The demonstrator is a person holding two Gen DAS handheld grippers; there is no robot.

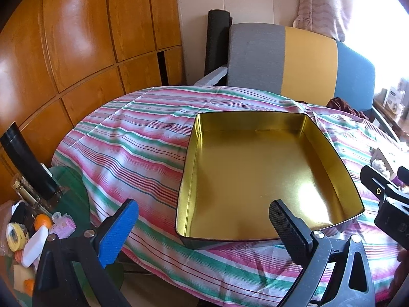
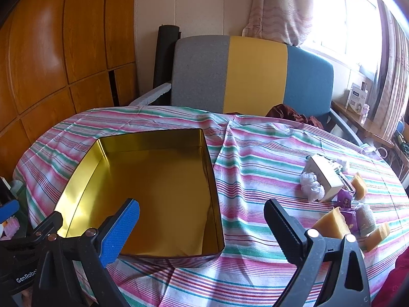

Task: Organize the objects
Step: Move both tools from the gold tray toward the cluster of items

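At the near edge of the desk [image 2: 255, 153], both tools hang with jaws spread wide and nothing between them. The left tool [image 1: 204, 220] sits over the near left corner of the gold tin [image 1: 255, 168], its blue pad off the tin's left side and its black pad above the tin's near rim. The right tool [image 2: 202, 225] hovers at the tin's near right corner, blue pad over the tin's inside, black pad over the striped cloth [image 2: 255, 168].

The tin, open-topped and shiny gold within, rests on the cloth left of the desk's middle. Toward the right edge lies a loose cluster: yellow sponge pieces [image 2: 329, 223], a purple packet [image 2: 345, 197], a small white box [image 2: 324, 176] and a crumpled white wad [image 2: 310, 185] touching it.

Off the left edge, a lower green surface [image 1: 71, 186] holds oranges [image 1: 42, 221], a pink roller [image 1: 64, 226] and a black bottle [image 1: 25, 161].

Beyond the far edge stands a chair [image 2: 255, 74] with a grey, yellow and blue back, wooden panels [image 2: 51, 51] to its left.
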